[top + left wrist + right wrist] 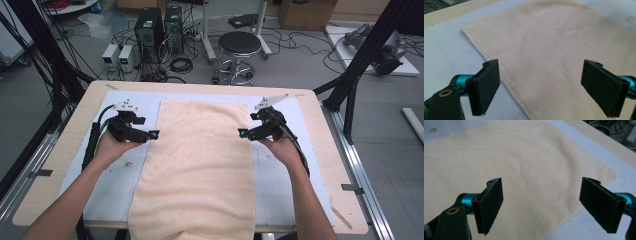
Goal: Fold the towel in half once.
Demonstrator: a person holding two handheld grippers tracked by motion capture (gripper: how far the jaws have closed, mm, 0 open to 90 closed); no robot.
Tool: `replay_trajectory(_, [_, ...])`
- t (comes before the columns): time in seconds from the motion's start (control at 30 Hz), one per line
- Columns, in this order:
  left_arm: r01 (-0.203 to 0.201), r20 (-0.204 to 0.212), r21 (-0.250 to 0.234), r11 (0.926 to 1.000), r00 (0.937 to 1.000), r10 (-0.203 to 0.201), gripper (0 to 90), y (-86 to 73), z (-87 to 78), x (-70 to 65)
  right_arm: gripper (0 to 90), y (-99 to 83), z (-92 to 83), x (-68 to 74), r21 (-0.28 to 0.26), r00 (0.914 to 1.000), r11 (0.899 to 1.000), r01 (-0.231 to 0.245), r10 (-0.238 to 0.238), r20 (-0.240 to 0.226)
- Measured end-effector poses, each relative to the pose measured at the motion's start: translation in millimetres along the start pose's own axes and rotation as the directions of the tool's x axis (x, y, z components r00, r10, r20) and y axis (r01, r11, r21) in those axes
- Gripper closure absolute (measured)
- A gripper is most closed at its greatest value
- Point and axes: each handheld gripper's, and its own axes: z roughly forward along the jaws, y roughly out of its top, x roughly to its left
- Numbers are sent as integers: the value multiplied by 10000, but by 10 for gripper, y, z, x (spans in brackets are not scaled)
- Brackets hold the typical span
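Note:
A cream towel point(200, 160) lies flat and lengthwise on the pale blue mat point(280, 175), its near end hanging over the table's front edge. My left gripper point(154, 135) hovers at the towel's left edge near the far end, pointing inward, jaws open and empty. In the left gripper view the towel point(549, 50) spreads beneath the open left gripper point(541, 87). My right gripper point(243, 133) hovers at the towel's right edge, mirroring the left, also open and empty. In the right gripper view the towel's far corner point(614, 176) lies past the open right gripper point(541, 207).
The wooden table point(80, 125) carries the mat. Beyond its far edge stand a round stool point(239, 45), computer towers point(160, 30) and tangled cables on the floor. Black frame posts point(360, 65) rise at the right and left.

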Motion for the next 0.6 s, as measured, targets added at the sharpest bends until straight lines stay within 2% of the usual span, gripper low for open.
replay_trajectory(0.03, [61,-88,-22,10000,9999,-61,168,28,23,13,187,43,11,-42,52,10000,10000,-32,31,68])
replay_trajectory(0.1, [-132,-155,35,9999,9998,133,168,93,80,47,187,89,56,-120,-30,9997,9998,-175,176,175])
replay_trajectory(0.13, [-201,-222,-94,9998,9996,198,170,106,120,64,187,92,82,-147,-46,9995,9997,-240,240,188])
replay_trajectory(0.2, [-168,-321,25,9999,9993,168,192,113,200,103,187,67,171,-214,84,9985,9990,-437,433,334])
replay_trajectory(0.3, [-155,-434,242,9996,9989,166,208,74,320,153,187,-13,342,-304,584,9962,9948,-838,822,303])
replay_trajectory(0.43, [-381,-719,383,9985,9966,408,251,-7,485,197,187,-96,540,-358,1015,9931,9881,-1155,1130,300])
replay_trajectory(0.53, [-349,-712,486,9982,9967,384,277,-69,596,213,209,-162,659,-374,1273,9918,9843,-1218,1157,546])
replay_trajectory(0.6, [-358,-794,728,9967,9960,416,295,-111,676,221,231,-226,726,-386,1391,9897,9817,-1296,1195,788])
